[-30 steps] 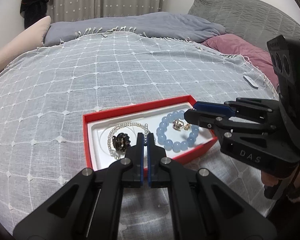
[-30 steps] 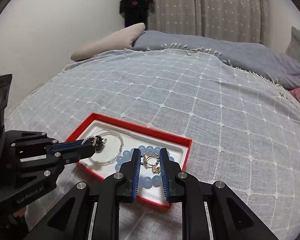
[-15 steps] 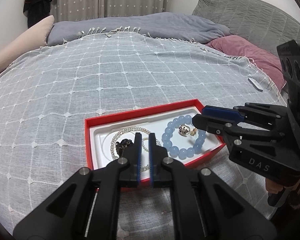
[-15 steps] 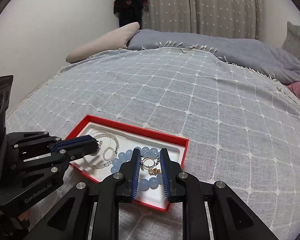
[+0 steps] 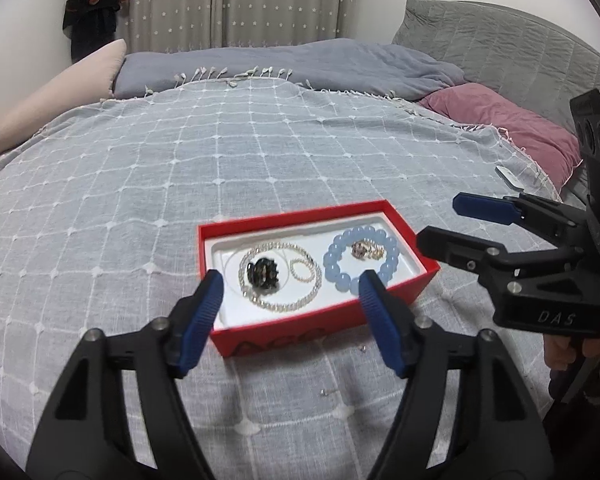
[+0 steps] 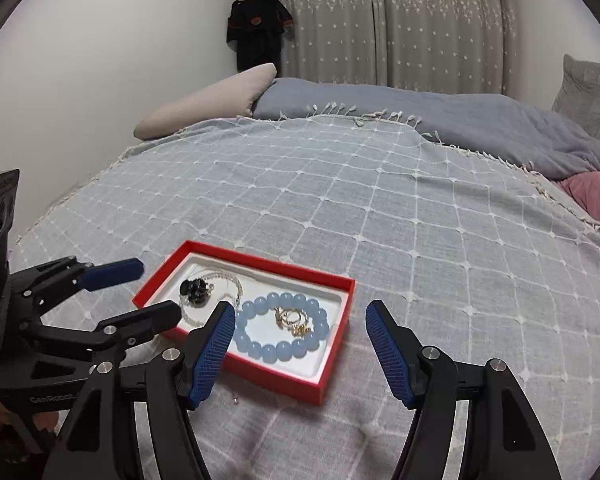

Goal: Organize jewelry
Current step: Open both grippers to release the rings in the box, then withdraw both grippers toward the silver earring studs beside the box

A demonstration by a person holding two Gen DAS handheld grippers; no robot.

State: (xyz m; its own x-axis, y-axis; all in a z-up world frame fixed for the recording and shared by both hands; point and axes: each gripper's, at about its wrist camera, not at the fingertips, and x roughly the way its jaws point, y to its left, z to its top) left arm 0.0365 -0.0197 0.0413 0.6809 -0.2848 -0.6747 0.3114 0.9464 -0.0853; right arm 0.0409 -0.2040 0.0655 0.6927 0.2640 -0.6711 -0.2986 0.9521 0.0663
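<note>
Both grippers above tray [image 5: 324, 326], jaws apart

Right gripper [image 6: 300, 338] has just been opening, jaws wide and empty above the near edge of the red tray [image 6: 342, 326], where the blue bead bracelet [image 6: 282, 330] rings what look like gold rings [image 6: 292, 320], left gripper [image 6: 150, 290] also spread beside the tray's left end.

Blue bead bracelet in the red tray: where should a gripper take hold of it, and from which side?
Grip the round blue bead bracelet across its bead strand on the arc nearest the right gripper, coming from above. It lies flat in the shallow red tray, whose wall blocks a side approach; gold rings fill its middle.
</note>
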